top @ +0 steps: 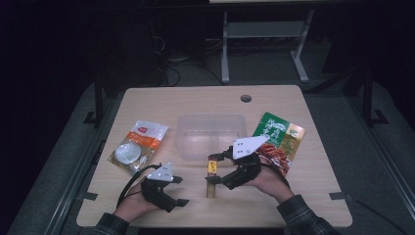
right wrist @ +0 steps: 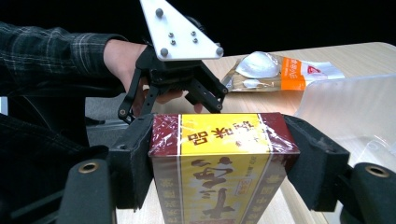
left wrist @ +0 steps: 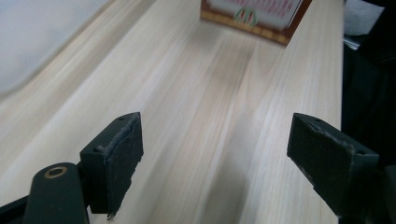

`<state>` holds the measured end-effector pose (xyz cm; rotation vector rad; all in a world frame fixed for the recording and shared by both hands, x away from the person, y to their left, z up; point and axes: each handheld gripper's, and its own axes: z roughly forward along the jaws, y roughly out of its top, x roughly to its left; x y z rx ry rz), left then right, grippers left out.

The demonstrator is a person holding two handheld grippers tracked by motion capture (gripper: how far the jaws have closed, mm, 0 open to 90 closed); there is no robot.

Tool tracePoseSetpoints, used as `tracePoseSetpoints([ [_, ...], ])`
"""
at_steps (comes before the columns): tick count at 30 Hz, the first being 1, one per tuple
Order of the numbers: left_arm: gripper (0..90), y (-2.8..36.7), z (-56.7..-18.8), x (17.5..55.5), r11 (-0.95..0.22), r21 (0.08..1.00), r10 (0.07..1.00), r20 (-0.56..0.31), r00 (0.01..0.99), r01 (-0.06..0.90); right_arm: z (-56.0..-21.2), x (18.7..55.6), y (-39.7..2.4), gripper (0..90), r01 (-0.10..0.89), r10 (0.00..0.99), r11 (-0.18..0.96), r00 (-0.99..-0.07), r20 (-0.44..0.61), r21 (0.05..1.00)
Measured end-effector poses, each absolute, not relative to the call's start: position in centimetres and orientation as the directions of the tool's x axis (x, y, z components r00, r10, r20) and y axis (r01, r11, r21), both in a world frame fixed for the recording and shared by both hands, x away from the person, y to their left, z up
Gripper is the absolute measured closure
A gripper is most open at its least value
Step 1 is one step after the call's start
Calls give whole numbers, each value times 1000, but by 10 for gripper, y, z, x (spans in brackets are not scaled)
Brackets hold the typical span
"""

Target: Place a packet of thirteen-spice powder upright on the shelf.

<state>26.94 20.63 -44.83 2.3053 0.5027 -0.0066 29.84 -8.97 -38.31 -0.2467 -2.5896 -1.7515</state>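
Note:
A maroon and yellow box [top: 211,188] lies lengthwise on the wooden table [top: 195,100], in front of a clear plastic tub [top: 211,134]. My right gripper [top: 211,170] is shut on its far end. In the right gripper view both pads press the sides of the box [right wrist: 219,177], with my right gripper [right wrist: 217,149] around it. My left gripper [top: 182,191] stands open to the left of the box, apart from it. In the left gripper view its jaws [left wrist: 215,144] are wide with bare wood between them, and the box's end [left wrist: 252,18] lies ahead. The left gripper [right wrist: 218,99] also appears beyond the box.
An orange and white packet [top: 139,144] lies at the left of the tub. A green and red packet [top: 280,139] lies at its right, partly under my right hand. The tub's clear wall [right wrist: 345,107] is close beside the box. A round hole [top: 246,98] sits near the table's far edge.

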Motion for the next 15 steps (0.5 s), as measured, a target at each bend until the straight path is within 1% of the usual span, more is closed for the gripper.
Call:
tracePoseSetpoints([
  [1,182,208,-451,269,-622,678,394,-162,905,392,-381,299,-90,309,129,127,371,-988,87,920],
  [8,183,207,-456,273,-615,686,409,-145,901,390,-378,305,-90,309,127,122,381,-989,86,916],
  [15,186,206,-457,273,-637,674,393,-135,910,375,-364,320,-96,309,109,131,379,-989,63,919],
])
